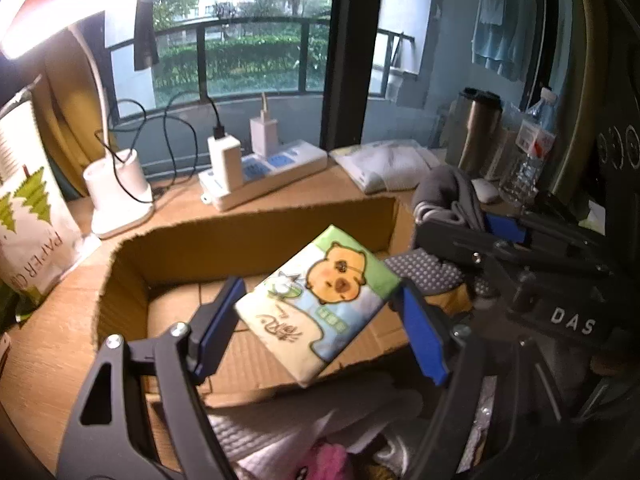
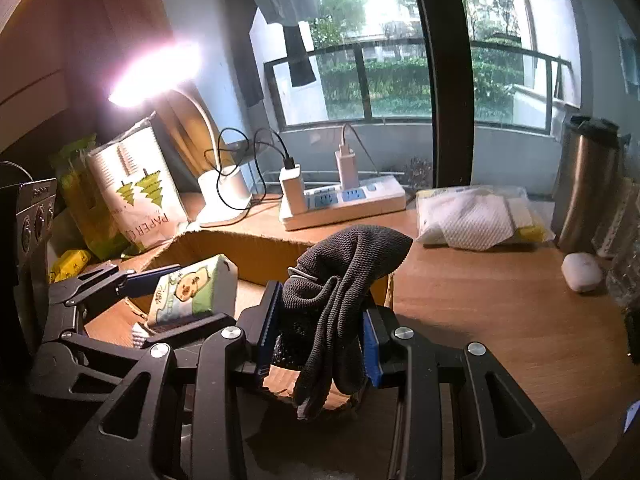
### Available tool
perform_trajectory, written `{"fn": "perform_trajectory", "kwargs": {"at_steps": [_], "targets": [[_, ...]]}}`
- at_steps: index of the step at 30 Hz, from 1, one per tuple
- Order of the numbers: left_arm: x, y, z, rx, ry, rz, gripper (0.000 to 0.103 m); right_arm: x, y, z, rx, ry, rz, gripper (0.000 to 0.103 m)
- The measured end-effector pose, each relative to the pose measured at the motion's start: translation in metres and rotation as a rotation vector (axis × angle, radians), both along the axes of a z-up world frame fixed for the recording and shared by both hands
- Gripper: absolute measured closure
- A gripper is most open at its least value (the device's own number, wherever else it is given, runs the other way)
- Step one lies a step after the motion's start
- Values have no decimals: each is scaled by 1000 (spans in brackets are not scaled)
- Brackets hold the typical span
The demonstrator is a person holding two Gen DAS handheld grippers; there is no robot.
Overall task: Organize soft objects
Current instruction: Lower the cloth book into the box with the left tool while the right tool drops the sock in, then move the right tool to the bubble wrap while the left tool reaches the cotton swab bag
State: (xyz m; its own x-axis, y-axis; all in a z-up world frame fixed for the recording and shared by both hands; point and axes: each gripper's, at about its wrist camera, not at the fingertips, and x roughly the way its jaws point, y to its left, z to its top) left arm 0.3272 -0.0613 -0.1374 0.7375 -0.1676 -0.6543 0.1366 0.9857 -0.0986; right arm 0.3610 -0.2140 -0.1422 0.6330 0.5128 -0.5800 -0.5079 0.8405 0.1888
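My left gripper [image 1: 316,316] is shut on a tissue pack [image 1: 318,302] printed with a cartoon capybara and holds it tilted above the open cardboard box [image 1: 248,236]. The pack also shows in the right wrist view [image 2: 194,290], between the left gripper's fingers [image 2: 152,274]. My right gripper [image 2: 320,332] is shut on a dark grey sock [image 2: 340,280] that bulges above the pads and hangs below them, over the box's right corner [image 2: 240,244]. The sock and right gripper show at the right of the left wrist view [image 1: 448,196].
A power strip [image 2: 348,204] with chargers, a white lamp base [image 2: 224,192], a paper-roll pack [image 2: 136,188], a bagged white cloth [image 2: 476,216], a steel tumbler [image 2: 588,184] and a white earbud case [image 2: 582,272] stand on the wooden desk [image 2: 480,312]. Pink and white soft items [image 1: 320,452] lie below the left gripper.
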Motion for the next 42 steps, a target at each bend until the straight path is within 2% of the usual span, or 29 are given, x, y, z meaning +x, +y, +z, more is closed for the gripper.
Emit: {"fn": "perform_trajectory", "kwargs": {"at_steps": [10,12,17,19,25,28,42], "targets": [[5,4,-8,1,37,31,25,10,-2,-12,16,46,2,62],[6,4,-8,1,45,35,25,9,-2,-11,16,46,-3,59],[4,7,-5,-7,48,45,25,5,-4,-6,21,35,-18,43],[1,9,-2,-9,41,52,25,3,-5,-3,21,28,-26,40],[-12,14,12,-11,-1,62,23,-9,-12,10,35,-3,-57,39],[-19,17,18,-20,-20,72,13,-15,-15,16,47,-13,-72,39],[-63,25,45,-41,-89,88,12,-57,-20,43,43,-75,-89,39]]}}
